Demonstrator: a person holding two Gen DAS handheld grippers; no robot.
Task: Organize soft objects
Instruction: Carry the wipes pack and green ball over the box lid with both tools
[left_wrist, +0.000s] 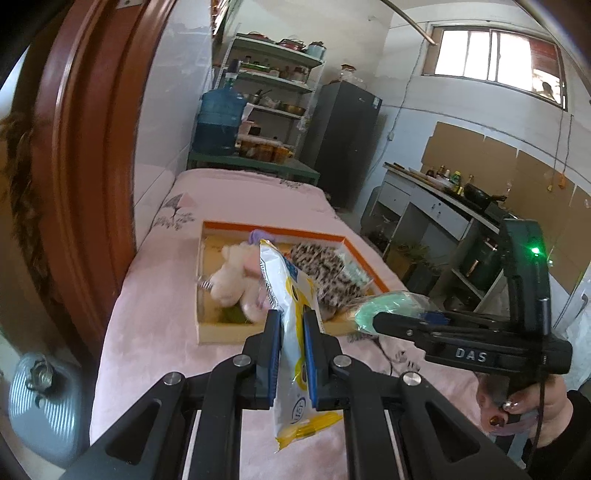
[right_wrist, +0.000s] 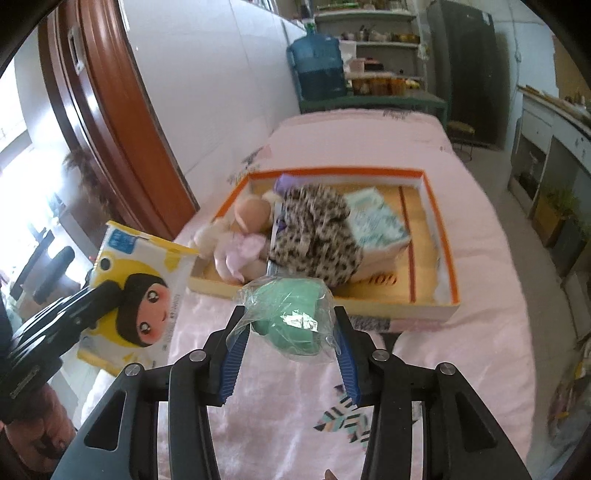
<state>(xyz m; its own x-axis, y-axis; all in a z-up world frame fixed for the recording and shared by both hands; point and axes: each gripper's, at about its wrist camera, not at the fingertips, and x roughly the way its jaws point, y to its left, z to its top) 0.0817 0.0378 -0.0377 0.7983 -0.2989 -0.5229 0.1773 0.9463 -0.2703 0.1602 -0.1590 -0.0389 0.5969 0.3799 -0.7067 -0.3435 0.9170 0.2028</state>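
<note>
Clamped between left gripper (left_wrist: 291, 325) pads: yellow tissue pack (left_wrist: 291, 314), above pink bedspread (left_wrist: 155, 332). Pinched in right gripper (right_wrist: 291, 332): bagged green sponge (right_wrist: 291, 314), before orange-rimmed box (right_wrist: 443, 236) of plush toys (right_wrist: 240, 247).

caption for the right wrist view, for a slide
Right gripper clamps a wrapped green sponge above the pink bedspread, short of the orange-rimmed box of soft toys.

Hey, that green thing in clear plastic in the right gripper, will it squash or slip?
The green wrapped item probably squashes: it looks soft and rounded. The loose, glossy clear wrap may slide against the right gripper pads. It seems light.
</note>
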